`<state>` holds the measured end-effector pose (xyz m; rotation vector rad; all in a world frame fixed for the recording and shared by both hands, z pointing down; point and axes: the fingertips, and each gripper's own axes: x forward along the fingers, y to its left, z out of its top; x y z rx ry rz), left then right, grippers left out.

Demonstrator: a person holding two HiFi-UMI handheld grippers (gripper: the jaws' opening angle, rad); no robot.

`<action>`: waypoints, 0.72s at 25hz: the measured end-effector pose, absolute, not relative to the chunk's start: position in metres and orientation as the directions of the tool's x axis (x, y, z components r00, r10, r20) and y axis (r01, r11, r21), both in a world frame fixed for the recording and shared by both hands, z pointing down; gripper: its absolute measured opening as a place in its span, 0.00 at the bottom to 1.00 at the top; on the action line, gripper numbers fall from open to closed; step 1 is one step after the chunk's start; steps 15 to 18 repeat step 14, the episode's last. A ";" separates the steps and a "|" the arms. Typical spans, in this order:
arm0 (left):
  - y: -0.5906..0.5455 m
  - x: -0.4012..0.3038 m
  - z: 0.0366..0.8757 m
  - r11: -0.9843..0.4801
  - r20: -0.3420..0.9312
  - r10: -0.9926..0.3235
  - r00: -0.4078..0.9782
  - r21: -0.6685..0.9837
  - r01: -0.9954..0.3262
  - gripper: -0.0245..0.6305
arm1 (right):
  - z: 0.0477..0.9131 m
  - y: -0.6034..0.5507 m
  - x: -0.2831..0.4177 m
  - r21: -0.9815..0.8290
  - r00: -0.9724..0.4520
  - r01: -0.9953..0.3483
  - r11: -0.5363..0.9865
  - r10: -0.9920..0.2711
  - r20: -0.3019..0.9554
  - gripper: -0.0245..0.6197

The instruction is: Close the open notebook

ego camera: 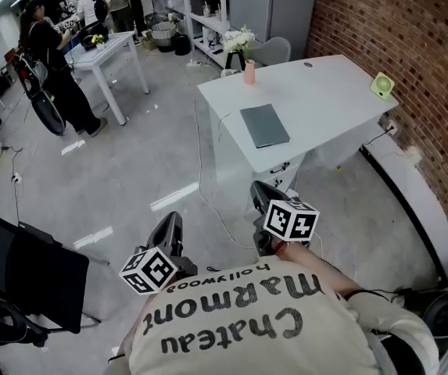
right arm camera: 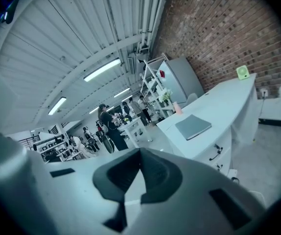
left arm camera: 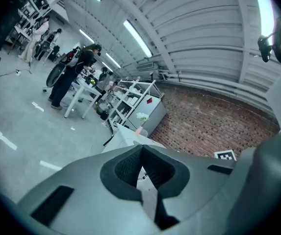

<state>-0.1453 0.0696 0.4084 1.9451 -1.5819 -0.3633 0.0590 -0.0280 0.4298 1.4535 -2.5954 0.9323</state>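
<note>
While both claws are hanging over the bare floor short of the counter (ego camera: 341, 80), the notebook (ego camera: 264, 125) is lying flat with its cover already shut, toward the counter's near corner and well ahead of the claws. The right claw (ego camera: 259, 190) is sitting nearer to it than the left claw (ego camera: 173, 219), and each is pointing roughly toward the counter. Both are pressing their jaws together on nothing. Open grey floor is stretching between the claws and the counter's front, with a thin cable (ego camera: 202, 170) trailing down from the left edge. Around the notebook the counter top is lying mostly bare. A pink cup (ego camera: 249, 72) is standing at the far-left edge; what it is holding cannot be told. Just beyond it, a dark vase (ego camera: 238, 59) is holding white flowers (ego camera: 238, 39). A small green object (ego camera: 381, 86) is sitting at the right corner beside the brick wall (ego camera: 411, 22).
</note>
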 end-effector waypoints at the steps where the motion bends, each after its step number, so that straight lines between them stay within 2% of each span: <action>1: 0.073 -0.147 0.409 -0.112 0.157 -0.954 0.255 0.604 -0.789 0.04 | 0.431 -0.023 0.058 -0.485 -0.562 -0.786 0.384 -0.769 0.303 0.04; 18: 0.104 -0.155 0.424 -0.107 0.178 -0.945 0.273 0.622 -0.776 0.04 | 0.449 0.012 0.045 -0.472 -0.552 -0.802 0.366 -0.756 0.352 0.04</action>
